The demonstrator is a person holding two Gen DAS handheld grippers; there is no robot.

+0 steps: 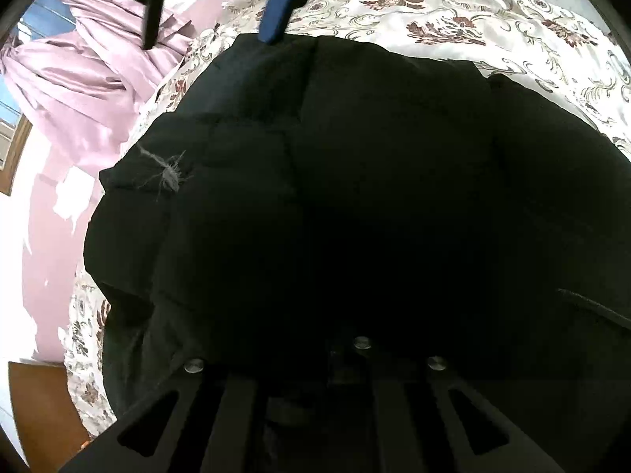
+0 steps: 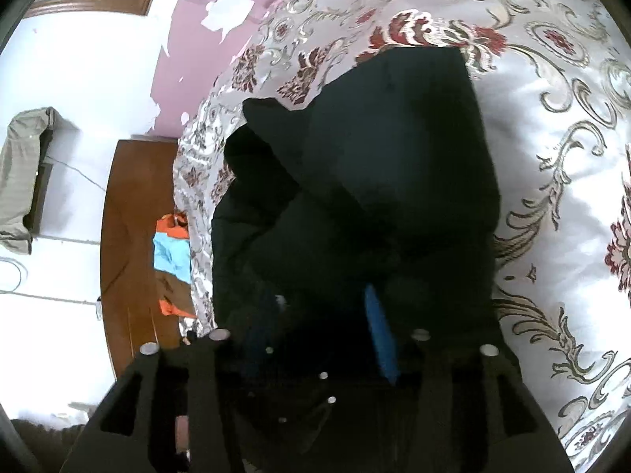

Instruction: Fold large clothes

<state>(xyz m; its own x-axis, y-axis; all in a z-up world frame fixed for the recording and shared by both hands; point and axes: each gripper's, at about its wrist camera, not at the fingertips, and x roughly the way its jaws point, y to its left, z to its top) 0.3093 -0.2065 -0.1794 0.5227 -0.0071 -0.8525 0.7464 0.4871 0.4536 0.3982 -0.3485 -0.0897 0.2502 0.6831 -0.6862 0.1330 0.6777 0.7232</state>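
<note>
A large black garment lies bunched on a floral bedspread and fills most of the left wrist view. My left gripper's fingers are lost in the dark cloth at the bottom of that view, where the fabric gathers up onto them; it is shut on the garment. In the right wrist view the black garment lies folded over itself, one flap on top. My right gripper stands open low over it, its blue pad clear of the cloth. The right gripper also shows at the garment's far edge.
The bedspread stretches bare to the right of the garment. A pink curtain hangs past the bed's left side. A brown wooden surface with an orange and blue cloth lies beside the bed, near a white wall.
</note>
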